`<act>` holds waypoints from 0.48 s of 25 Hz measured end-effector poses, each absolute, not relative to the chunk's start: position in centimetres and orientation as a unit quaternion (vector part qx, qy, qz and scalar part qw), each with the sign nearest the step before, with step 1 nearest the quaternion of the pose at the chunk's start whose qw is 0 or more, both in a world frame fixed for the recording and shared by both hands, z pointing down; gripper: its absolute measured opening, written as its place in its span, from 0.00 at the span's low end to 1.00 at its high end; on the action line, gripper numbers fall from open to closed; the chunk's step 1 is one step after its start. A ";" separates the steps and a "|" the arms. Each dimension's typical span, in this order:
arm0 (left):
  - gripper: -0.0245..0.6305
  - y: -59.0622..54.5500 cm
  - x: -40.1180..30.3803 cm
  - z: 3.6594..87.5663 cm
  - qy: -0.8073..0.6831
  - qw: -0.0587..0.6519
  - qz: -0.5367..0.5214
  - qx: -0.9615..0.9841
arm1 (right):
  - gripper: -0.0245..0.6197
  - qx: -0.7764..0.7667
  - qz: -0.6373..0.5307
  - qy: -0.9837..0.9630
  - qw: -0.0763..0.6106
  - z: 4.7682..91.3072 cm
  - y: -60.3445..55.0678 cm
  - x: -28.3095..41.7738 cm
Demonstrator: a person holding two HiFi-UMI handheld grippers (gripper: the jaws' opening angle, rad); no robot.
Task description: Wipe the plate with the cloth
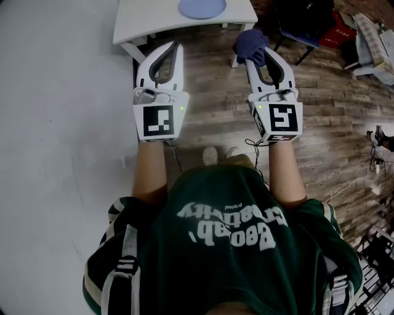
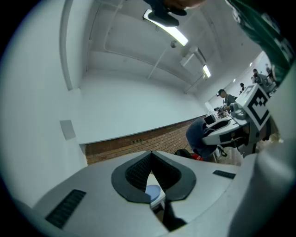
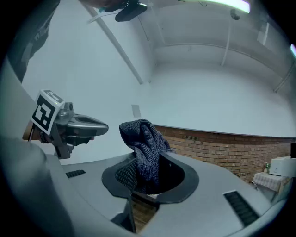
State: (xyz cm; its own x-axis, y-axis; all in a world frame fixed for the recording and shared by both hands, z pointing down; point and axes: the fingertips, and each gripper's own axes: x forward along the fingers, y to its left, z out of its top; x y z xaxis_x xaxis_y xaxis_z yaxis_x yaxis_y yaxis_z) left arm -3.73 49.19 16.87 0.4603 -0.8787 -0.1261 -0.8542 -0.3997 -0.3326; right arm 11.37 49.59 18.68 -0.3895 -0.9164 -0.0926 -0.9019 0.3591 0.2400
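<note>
Head view: a round, pale blue plate [image 1: 202, 7] lies on a white table [image 1: 148, 24], well ahead of both tongs. The right gripper [image 1: 255, 58] clenches a dark blue cloth [image 1: 250, 46]. The left gripper [image 1: 176, 46] is closed on nothing. The step is probably to bring the cloth to the plate, so reach forward and lower the loose end flat.

Left gripper view: the ribbed black pads [image 2: 138, 171] meet at their tips, and the plate [image 2: 152, 190] shows through the gap below.

Right gripper view: the cloth [image 3: 145, 148] is coarse-knit, soft and bunched. Press lightly and wipe in circles.
</note>
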 end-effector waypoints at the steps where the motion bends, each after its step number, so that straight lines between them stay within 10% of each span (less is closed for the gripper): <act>1: 0.04 49.2 -3.7 16.8 0.518 0.179 -0.035 -0.836 | 0.16 0.551 -0.127 -0.825 0.028 18.6 49.6 11.3; 12: 0.04 49.3 -3.8 16.8 0.521 0.179 -0.035 -0.834 | 0.16 0.544 -0.130 -0.829 0.028 18.4 49.8 10.9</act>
